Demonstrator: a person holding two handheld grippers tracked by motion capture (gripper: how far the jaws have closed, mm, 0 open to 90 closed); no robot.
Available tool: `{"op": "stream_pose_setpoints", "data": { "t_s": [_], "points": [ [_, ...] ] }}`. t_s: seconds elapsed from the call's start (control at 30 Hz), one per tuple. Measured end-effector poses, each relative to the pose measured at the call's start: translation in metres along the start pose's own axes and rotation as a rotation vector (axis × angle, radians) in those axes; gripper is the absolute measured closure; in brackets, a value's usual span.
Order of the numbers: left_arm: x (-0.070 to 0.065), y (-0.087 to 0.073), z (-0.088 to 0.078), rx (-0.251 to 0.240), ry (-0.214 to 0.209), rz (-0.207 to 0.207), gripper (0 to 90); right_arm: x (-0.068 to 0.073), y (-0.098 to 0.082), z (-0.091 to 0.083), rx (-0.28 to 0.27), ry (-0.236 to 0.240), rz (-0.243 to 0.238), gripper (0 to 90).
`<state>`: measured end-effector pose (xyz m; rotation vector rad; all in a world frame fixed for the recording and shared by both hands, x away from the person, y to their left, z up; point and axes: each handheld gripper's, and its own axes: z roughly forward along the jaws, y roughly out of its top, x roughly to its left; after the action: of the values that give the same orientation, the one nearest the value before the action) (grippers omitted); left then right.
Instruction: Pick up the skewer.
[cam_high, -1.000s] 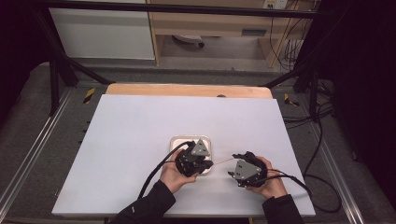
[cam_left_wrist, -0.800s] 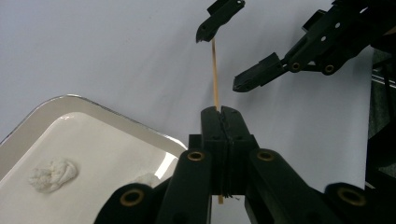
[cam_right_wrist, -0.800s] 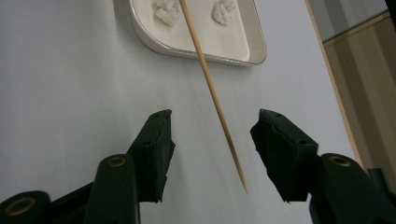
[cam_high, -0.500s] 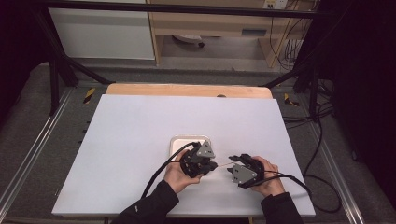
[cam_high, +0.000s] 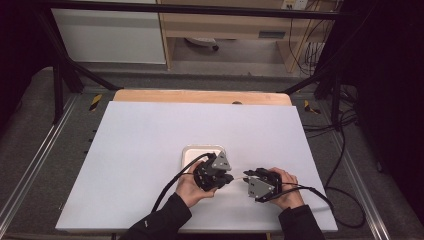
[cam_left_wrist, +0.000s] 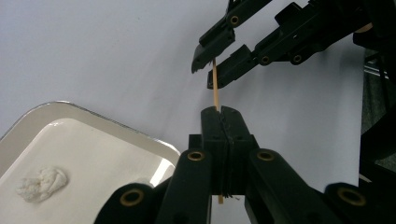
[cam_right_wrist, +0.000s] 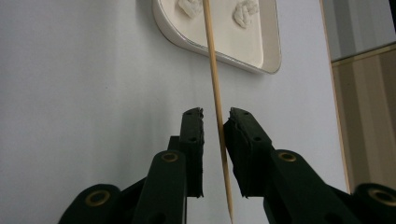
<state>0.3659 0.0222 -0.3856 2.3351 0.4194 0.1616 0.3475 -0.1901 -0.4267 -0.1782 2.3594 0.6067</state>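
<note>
Wooden skewer (cam_left_wrist: 215, 88) clamped in left gripper (cam_left_wrist: 223, 112), spanning to right gripper (cam_right_wrist: 215, 119), jaws just closing, slightly apart around it; white tray (cam_high: 192, 152) with dough lumps (cam_left_wrist: 39, 184) beside.

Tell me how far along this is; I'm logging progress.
Done: the left gripper is shut on the wooden skewer. In hand: the right gripper has been closing around the skewer's other end, a gap still showing. Left: the dough lumps lie unskewered on the tray.

tray (cam_high: 192, 151) behind left gripper (cam_high: 226, 179) | skewer (cam_left_wrist: 215, 88) between grippers | right gripper (cam_high: 247, 180)
</note>
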Motion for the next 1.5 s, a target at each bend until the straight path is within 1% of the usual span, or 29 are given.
{"op": "stream_pose_setpoints", "data": {
  "t_s": [0.03,0.27,0.33,0.47,0.5,0.53,0.63,0.77,0.8,0.83,0.9,1.0,1.03,1.07,1.1,1.13,1.17,1.2,1.27,1.3,1.37,1.4,1.43,1.47,1.5],
  "points": [
    [0.000,0.000,0.000,0.000,-0.001,0.000,89.2,0.000,0.000,0.000,-0.006,0.001,-0.001,77.1],
    [0.000,0.000,0.002,0.003,-0.007,0.004,89.2,0.000,0.000,0.000,-0.003,0.005,-0.009,84.6],
    [-0.001,0.000,0.002,0.004,-0.007,0.004,89.2,-0.001,-0.001,0.000,0.000,0.002,-0.026,85.9],
    [0.001,0.000,0.002,0.003,-0.012,0.002,89.2,0.000,0.000,-0.001,-0.001,0.007,-0.035,87.1],
    [0.001,0.000,0.002,0.008,-0.014,0.001,89.1,0.000,0.000,0.000,-0.003,0.009,-0.051,87.7],
    [0.001,0.000,0.002,0.008,-0.014,0.001,89.1,0.001,0.000,0.000,-0.003,0.010,-0.055,87.8],
    [0.003,-0.001,0.003,0.016,-0.013,-0.006,88.9,0.001,0.000,0.000,-0.003,0.017,-0.053,88.2],
    [0.004,-0.001,0.002,0.021,-0.009,-0.017,88.4,0.000,0.001,0.000,0.000,0.021,-0.069,88.6],
    [0.005,-0.001,0.002,0.031,-0.011,-0.018,88.0,0.000,0.002,0.000,0.004,0.028,-0.075,88.8],
    [0.005,0.000,0.001,0.039,-0.002,-0.009,87.6,0.000,0.003,0.000,0.008,0.031,-0.076,88.8],
    [0.005,0.001,0.001,0.044,0.002,-0.008,82.6,0.001,0.005,0.001,0.023,0.030,-0.088,88.9],
    [0.007,0.005,0.000,0.087,0.025,-0.002,73.4,0.000,0.006,0.001,0.037,0.026,-0.106,88.8],
    [0.007,0.006,-0.001,0.105,0.023,-0.001,70.4,0.000,0.007,0.001,0.036,0.027,-0.101,88.8],
    [0.008,0.008,-0.001,0.127,0.019,0.000,70.4,0.000,0.007,0.001,0.036,0.027,-0.101,88.8],
    [0.008,0.010,-0.001,0.156,0.021,0.008,66.5,0.000,0.007,0.001,0.040,0.027,-0.105,88.8],
    [0.009,0.011,-0.001,0.173,0.024,0.015,66.5,0.000,0.007,0.001,0.040,0.027,-0.105,88.8],
    [0.009,0.013,0.000,0.200,0.026,0.018,64.5,-0.001,0.007,0.001,0.047,0.026,-0.114,88.8],
    [0.009,0.014,0.001,0.218,0.029,0.027,65.4,-0.001,0.008,0.001,0.049,0.030,-0.114,88.9],
    [0.010,0.016,0.004,0.246,0.020,0.025,66.2,-0.001,0.008,0.001,0.047,0.030,-0.117,88.9],
    [0.010,0.017,0.006,0.260,0.013,0.027,69.0,-0.001,0.009,0.002,0.049,0.030,-0.129,88.9],
    [0.008,0.018,0.011,0.284,0.004,0.042,72.2,-0.001,0.009,0.001,0.056,0.031,-0.139,88.9],
    [0.007,0.019,0.013,0.296,0.003,0.050,73.3,-0.001,0.009,0.001,0.055,0.035,-0.137,88.9],
    [0.005,0.019,0.015,0.308,0.003,0.057,75.1,0.000,0.009,0.001,0.058,0.034,-0.137,88.9],
    [0.004,0.019,0.017,0.317,0.005,0.068,75.1,0.000,0.009,0.001,0.058,0.034,-0.137,88.9],
    [0.003,0.019,0.020,0.321,0.011,0.075,78.3,0.000,0.009,0.001,0.062,0.037,-0.144,88.9]
  ]
}}
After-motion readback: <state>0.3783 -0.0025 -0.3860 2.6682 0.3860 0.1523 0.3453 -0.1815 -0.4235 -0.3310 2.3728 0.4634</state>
